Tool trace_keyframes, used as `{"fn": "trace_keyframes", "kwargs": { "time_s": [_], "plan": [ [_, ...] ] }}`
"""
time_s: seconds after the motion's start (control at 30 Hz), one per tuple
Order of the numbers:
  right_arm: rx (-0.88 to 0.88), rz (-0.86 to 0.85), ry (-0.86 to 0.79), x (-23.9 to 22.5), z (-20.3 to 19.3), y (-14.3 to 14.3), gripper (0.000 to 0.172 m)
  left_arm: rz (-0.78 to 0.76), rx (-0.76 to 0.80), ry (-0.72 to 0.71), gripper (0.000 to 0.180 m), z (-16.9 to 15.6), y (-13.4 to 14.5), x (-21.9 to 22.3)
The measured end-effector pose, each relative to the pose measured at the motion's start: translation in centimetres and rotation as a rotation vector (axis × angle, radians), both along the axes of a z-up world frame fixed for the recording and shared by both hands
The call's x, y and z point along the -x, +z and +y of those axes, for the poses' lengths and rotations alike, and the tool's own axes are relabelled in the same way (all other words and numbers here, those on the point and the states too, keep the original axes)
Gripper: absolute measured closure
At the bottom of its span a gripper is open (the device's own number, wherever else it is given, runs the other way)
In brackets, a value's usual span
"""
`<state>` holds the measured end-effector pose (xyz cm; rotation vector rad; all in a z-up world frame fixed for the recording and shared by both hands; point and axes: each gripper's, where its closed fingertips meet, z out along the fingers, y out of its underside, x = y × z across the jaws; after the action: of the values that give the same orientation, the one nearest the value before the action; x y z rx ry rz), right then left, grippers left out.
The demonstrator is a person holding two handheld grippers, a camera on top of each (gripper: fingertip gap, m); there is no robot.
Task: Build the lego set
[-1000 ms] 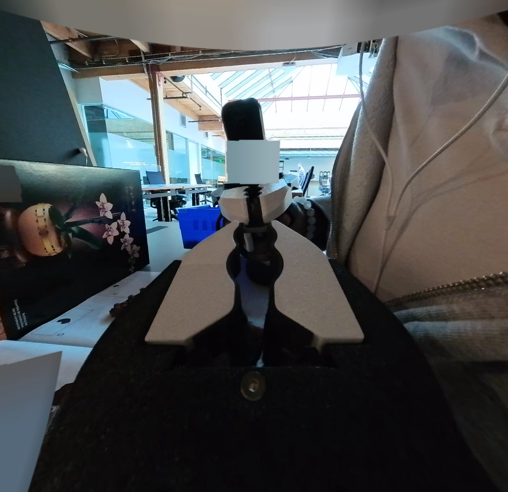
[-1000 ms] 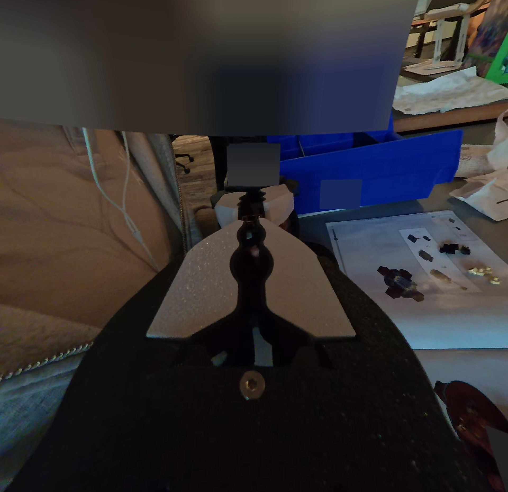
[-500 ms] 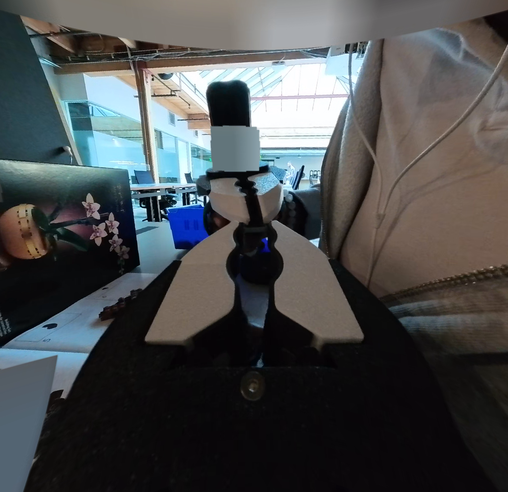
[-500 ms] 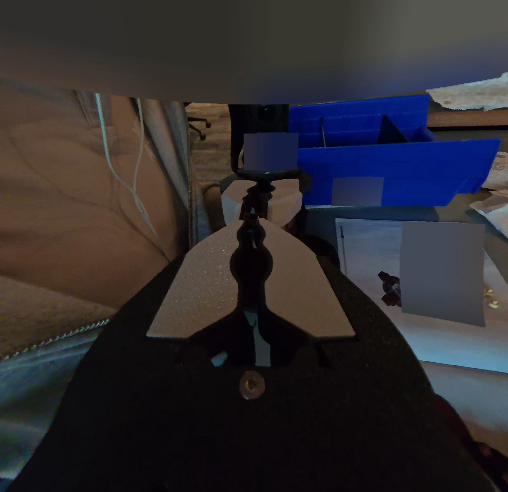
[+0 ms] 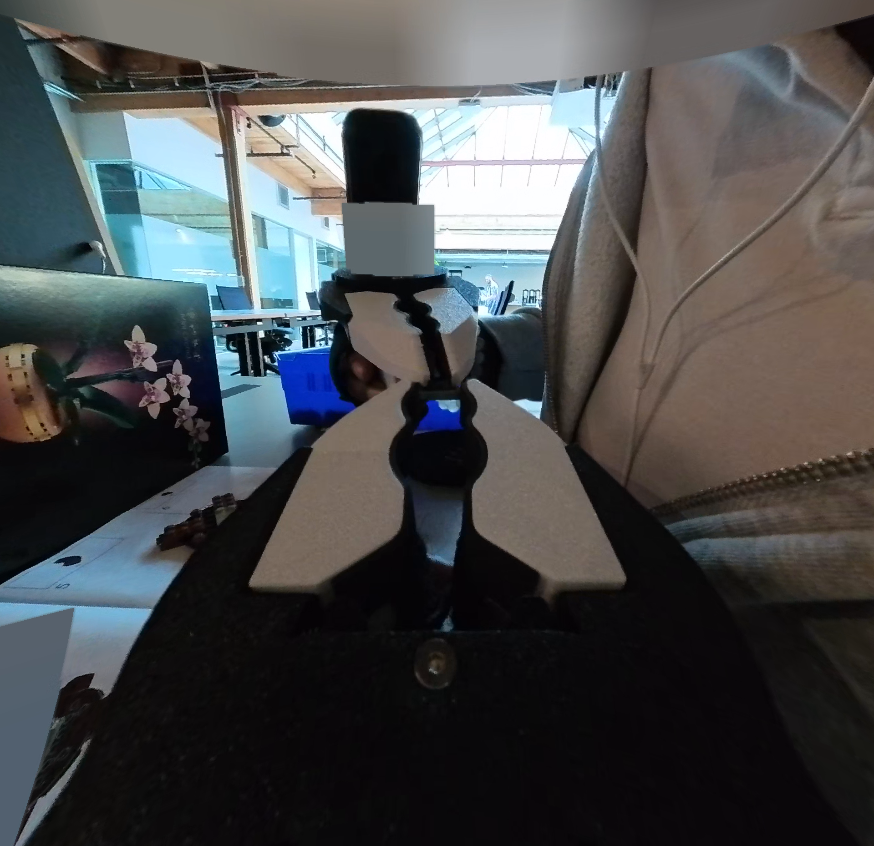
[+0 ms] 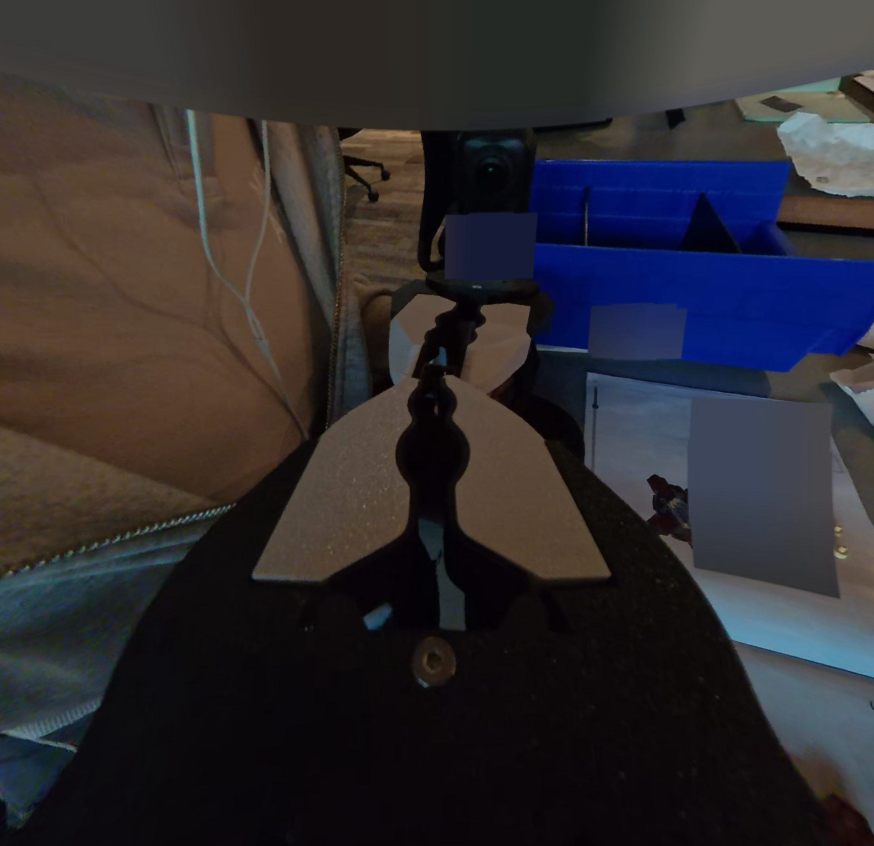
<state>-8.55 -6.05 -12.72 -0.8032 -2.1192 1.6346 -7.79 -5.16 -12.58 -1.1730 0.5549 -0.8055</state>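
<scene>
Two claws are held tip to tip, close to a person's grey jacket (image 5: 709, 303).
A small black piece (image 5: 435, 391) is pinched at the tips of the left claw (image 5: 435, 394). The right claw (image 6: 432, 381) is shut tight just beside that piece. Farther back on the bench, brown bricks (image 5: 198, 525) are seen on a white sheet (image 5: 118, 554), then a dark flower box (image 5: 94, 374) and a blue bin (image 5: 307, 388).

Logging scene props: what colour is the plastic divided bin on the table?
Bright blue, clearest in the right wrist view: the plastic divided bin.
</scene>
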Motion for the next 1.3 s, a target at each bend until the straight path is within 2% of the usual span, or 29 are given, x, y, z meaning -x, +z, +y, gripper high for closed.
{"fn": "trace_keyframes", "kwargs": {
  "time_s": [0.13,0.37,0.4,0.5,0.6,0.7,0.77,0.97,1.03,1.3],
  "plan": [
    [0.000,0.002,0.020,0.0,-0.1,0.1,0.170,0.000,-0.003,-0.008,0.165,-0.1,0.0,-0.1],
    [0.044,0.011,-0.061,0.6,0.4,0.4,0.169,-0.024,-0.003,0.031,0.165,0.2,0.3,0.5],
    [0.082,0.002,-0.085,0.7,0.6,0.7,0.162,-0.034,-0.003,0.055,0.165,0.4,0.3,0.7],
    [0.362,-0.100,-0.237,1.1,2.5,1.8,0.146,-0.087,-0.023,0.130,0.165,0.6,0.8,1.9],
    [0.638,-0.353,-0.344,0.8,3.3,0.2,0.138,-0.051,-0.028,0.165,0.165,0.9,0.7,1.8],
    [0.892,-0.530,-0.347,0.3,2.2,-0.5,0.143,-0.017,-0.027,0.159,0.165,0.9,0.4,1.3],
    [0.984,-0.599,-0.312,0.1,1.4,-0.5,0.146,-0.007,-0.028,0.153,0.165,0.9,0.4,1.2],
    [1.094,-0.653,-0.273,0.7,0.2,-0.2,0.159,0.093,-0.043,0.161,0.165,0.9,-0.3,0.0],
    [1.095,-0.663,-0.277,0.6,0.1,-0.5,0.164,0.096,-0.049,0.162,0.165,0.8,-0.2,-0.1],
    [1.017,-0.685,-0.293,0.0,0.1,-1.2,0.168,0.165,-0.051,0.170,0.165,0.8,-0.9,-0.7]
  ]
}}
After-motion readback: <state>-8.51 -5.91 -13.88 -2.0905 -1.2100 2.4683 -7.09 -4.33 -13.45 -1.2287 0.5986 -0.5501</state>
